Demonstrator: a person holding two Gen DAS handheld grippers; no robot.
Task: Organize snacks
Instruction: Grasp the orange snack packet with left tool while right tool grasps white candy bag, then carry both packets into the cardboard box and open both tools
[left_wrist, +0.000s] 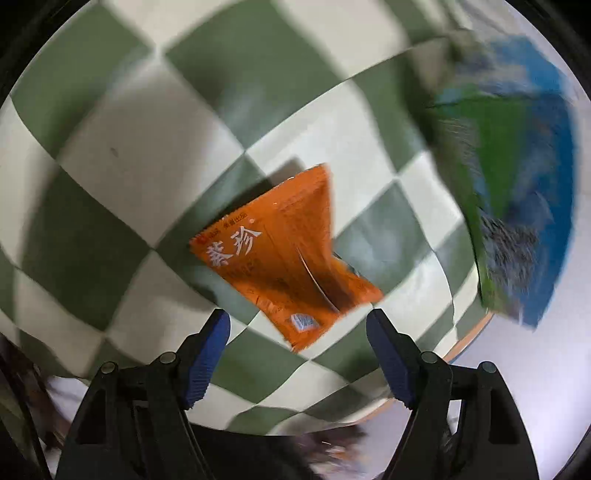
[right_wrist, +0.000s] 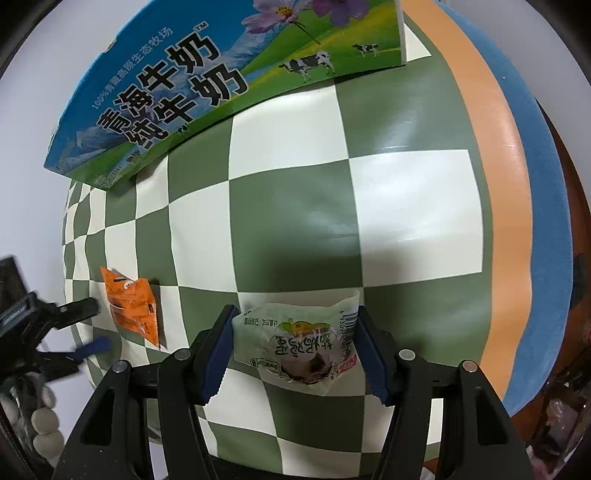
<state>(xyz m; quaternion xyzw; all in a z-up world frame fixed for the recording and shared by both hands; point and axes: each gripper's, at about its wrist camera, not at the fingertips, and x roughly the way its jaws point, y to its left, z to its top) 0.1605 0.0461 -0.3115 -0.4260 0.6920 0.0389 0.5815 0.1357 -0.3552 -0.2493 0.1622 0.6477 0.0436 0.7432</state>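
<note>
Snacks: right gripper clamps pale packet; left gripper, half open, empty, may nudge orange packet at 12 o'clock

checkered table, orange packet, milk box

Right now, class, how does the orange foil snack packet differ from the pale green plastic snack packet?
The orange foil snack packet lies free on the checked cloth, beyond the left gripper's open jaws; the pale green plastic snack packet is clamped in the right gripper. The orange is opaque; the green has a clear window. Both are small sealed packets.
</note>
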